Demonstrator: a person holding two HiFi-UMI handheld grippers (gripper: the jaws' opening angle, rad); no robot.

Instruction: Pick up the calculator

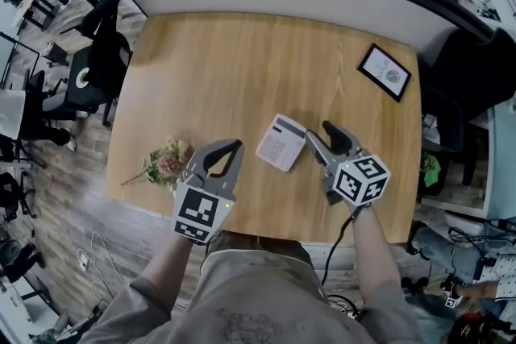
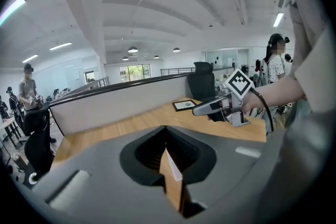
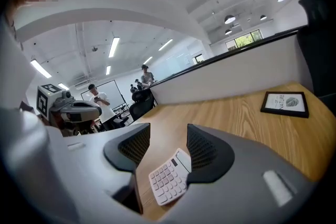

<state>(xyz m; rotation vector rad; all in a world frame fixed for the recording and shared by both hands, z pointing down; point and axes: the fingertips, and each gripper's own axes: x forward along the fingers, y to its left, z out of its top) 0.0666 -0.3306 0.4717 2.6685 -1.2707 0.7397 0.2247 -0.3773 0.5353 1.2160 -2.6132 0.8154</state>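
While a framed picture sits at the wooden table's far right and flowers lie beside the left gripper, nothing covers the calculator. It is white, keypad up, flat mid-table, between the right gripper's spread jaws, unpinched. The left gripper's jaws are pressed together, empty.

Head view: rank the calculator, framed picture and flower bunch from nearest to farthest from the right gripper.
1. Calculator, just left of the right gripper.
2. Framed picture, farther back on the right.
3. Flower bunch, far off to the left.
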